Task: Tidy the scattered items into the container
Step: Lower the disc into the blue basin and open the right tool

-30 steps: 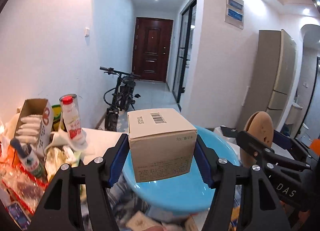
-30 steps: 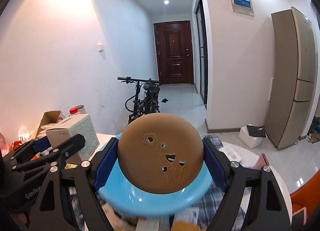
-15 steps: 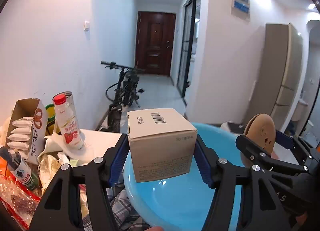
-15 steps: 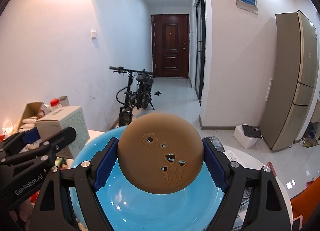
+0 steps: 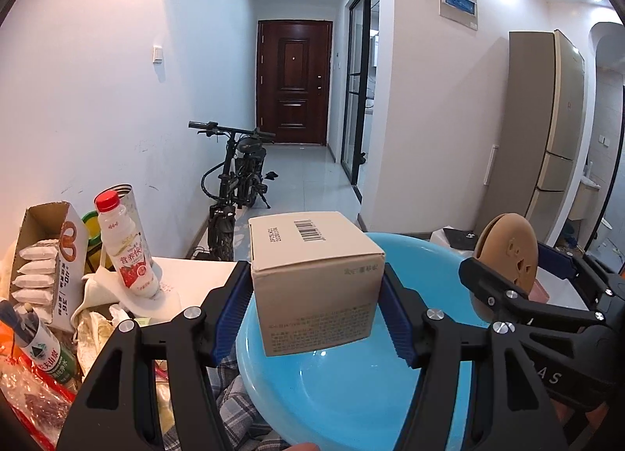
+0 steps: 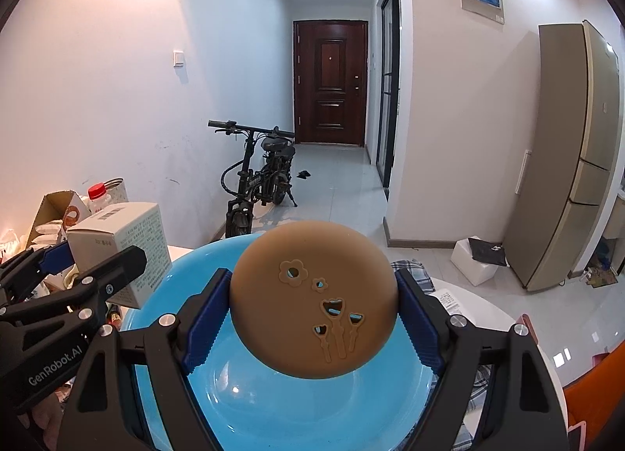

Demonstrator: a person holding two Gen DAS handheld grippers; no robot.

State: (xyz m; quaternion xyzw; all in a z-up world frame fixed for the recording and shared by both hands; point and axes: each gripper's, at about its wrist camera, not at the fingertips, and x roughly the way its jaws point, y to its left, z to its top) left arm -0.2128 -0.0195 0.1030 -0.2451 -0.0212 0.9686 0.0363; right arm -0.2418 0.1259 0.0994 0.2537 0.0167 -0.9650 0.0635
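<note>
Hovering over the blue basin (image 5: 351, 392), both tools carried loads meant for it. The left gripper (image 5: 316, 314) clamped the cardboard box (image 5: 312, 283) by its side faces, keeping it level above the bowl; the right gripper (image 6: 312, 318) squeezed the brown round disc (image 6: 312, 298) edgewise, just beside the box, above the basin's hollow.
</note>
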